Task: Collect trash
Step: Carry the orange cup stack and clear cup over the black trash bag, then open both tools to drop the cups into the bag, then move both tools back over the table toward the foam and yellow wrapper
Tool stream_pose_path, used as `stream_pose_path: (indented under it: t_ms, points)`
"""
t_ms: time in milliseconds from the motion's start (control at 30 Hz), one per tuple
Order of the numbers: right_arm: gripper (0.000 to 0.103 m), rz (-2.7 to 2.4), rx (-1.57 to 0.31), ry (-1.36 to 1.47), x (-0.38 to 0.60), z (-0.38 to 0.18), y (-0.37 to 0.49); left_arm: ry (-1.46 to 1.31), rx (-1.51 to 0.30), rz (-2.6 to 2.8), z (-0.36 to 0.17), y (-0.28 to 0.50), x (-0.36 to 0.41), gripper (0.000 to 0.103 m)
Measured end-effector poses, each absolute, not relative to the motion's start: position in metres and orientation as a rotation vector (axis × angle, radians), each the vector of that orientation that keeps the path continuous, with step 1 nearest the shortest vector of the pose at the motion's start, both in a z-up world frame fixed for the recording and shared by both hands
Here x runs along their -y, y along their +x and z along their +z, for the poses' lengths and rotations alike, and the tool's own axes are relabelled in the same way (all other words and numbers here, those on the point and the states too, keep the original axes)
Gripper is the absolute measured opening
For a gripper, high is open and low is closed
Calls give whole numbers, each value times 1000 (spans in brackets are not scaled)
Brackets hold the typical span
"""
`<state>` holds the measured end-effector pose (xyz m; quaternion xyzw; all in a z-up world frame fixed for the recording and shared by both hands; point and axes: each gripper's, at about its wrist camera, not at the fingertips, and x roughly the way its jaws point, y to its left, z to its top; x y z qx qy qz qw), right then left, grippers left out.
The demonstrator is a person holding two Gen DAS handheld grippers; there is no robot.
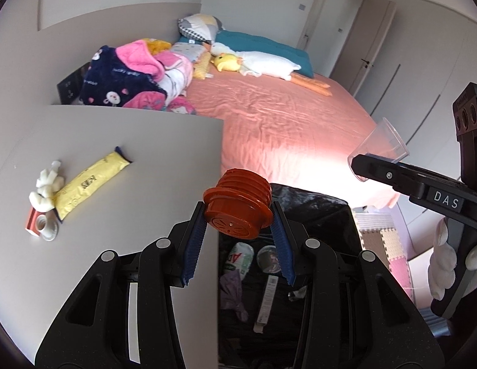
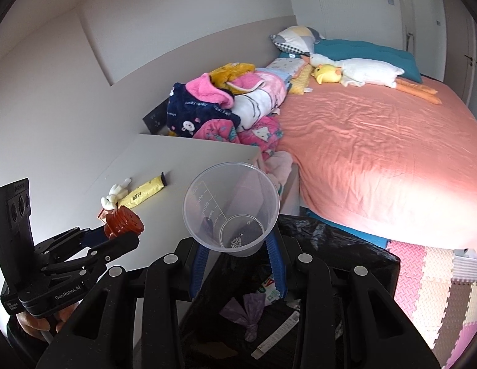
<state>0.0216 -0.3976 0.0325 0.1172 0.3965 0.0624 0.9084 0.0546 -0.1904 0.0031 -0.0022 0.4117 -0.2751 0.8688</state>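
My left gripper (image 1: 238,215) is shut on an orange ribbed cap (image 1: 238,204) and holds it over the near edge of the black-lined trash bin (image 1: 324,215). My right gripper (image 2: 237,246) is shut on a clear plastic measuring cup (image 2: 230,206), held above the same bin (image 2: 337,246). The cup (image 1: 380,146) and right gripper (image 1: 361,166) also show at the right of the left wrist view. The left gripper (image 2: 121,233) with the cap (image 2: 123,220) shows at the left of the right wrist view. On the grey nightstand lie a yellow wrapper (image 1: 90,183), a crumpled white tissue (image 1: 47,189) and a small red-and-white item (image 1: 43,224).
The bin holds a purple wad (image 2: 249,316), a printed packet (image 1: 238,259) and a paper strip (image 1: 266,301). The nightstand (image 1: 115,141) stands left of the bin. A bed with pink sheet (image 2: 377,141), piled blankets (image 2: 226,107) and plush toys is behind. Foam floor mats (image 2: 438,292) lie right.
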Motion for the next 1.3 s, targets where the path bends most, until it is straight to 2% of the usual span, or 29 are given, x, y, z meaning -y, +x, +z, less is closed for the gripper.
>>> stream_pose_path:
  t_ms: [133, 167, 200, 233, 267, 300, 667, 1300]
  points:
    - [37, 100, -802, 268, 415, 36, 10, -38, -907, -675, -1, 53, 204, 42]
    - [39, 92, -797, 280, 419, 38, 7, -49, -934, -713, -3, 53, 208, 58]
    - [50, 71, -790, 289, 425, 40, 3, -58, -960, -735, -6, 52, 213, 75]
    - [59, 30, -773, 290, 430, 43, -2, -64, -968, -738, -7, 51, 217, 96]
    - [77, -7, -753, 286, 434, 45, -7, -66, -962, -743, -8, 49, 219, 96]
    - [81, -57, -725, 278, 438, 48, -13, -61, -963, -747, -9, 48, 223, 96]
    - [81, -97, -715, 303, 459, 46, -22, -23, -954, -733, -8, 45, 231, 96]
    - [81, 40, -760, 245, 404, 39, 11, -37, -953, -604, -13, 53, 192, 96]
